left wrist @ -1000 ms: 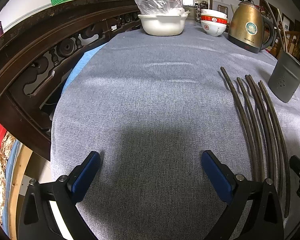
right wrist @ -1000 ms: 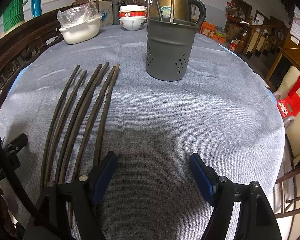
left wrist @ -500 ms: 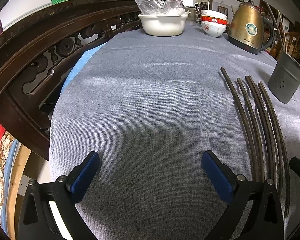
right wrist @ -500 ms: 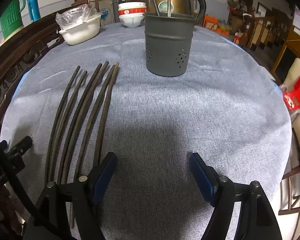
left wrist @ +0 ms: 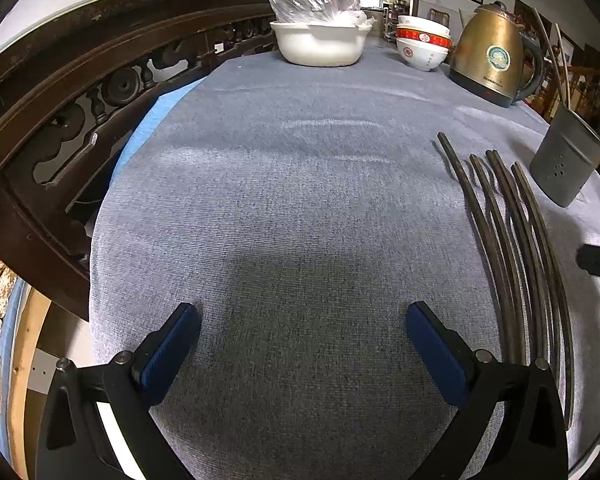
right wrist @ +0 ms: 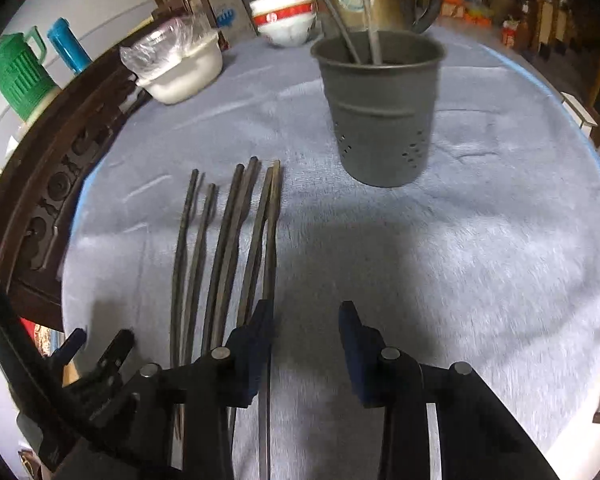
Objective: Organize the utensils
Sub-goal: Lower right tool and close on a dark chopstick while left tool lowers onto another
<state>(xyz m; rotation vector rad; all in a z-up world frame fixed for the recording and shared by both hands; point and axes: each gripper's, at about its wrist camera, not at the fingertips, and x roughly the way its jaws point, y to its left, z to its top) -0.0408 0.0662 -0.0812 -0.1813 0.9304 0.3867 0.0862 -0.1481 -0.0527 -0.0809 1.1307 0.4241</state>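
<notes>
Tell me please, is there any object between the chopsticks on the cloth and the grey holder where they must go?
Nothing visible is in the way. Only bare grey cloth lies between the chopsticks and the grey holder. The holder's mouth is open, with two utensils already standing inside.

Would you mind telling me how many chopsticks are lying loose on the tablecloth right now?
6, side by side in a row of chopsticks left of the gray utensil holder. Two more stand inside it; others may be hidden there.
</notes>
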